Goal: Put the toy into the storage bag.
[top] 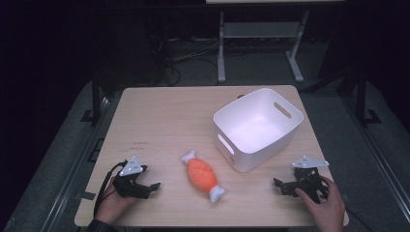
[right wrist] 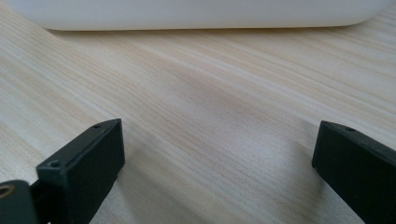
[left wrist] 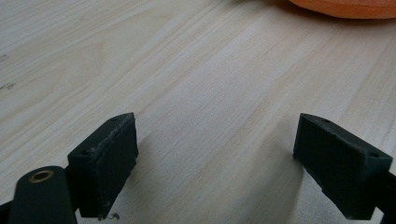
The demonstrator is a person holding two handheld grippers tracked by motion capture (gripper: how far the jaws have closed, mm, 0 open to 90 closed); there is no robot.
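Left gripper (top: pixel 147 187) rests low on the tabletop (top: pixel 159 116), jaws wide, nothing between them, only bare wood in the gap in the left gripper view. Right gripper (top: pixel 280 186) also sits on the tabletop, jaws wide and empty, bare wood between them in the right gripper view.

Orange plush fish (top: pixel 202 175) with white ends lies flat on the tabletop between the two grippers, nearer the left one. It sits just ahead and to the side of the left gripper's jaw tips, apart from them, no contact. In the left gripper view its orange edge (left wrist: pixel 345 7) shows beyond the jaws, off to the far right. From the right gripper it lies well off to the jaw-tip side, apart.

White bin (top: pixel 258 126) stands upright beyond the right gripper, close to the fish's far end, not touching it. Its lower wall (right wrist: pixel 196 14) runs across ahead of the right gripper's jaws, near but clear.
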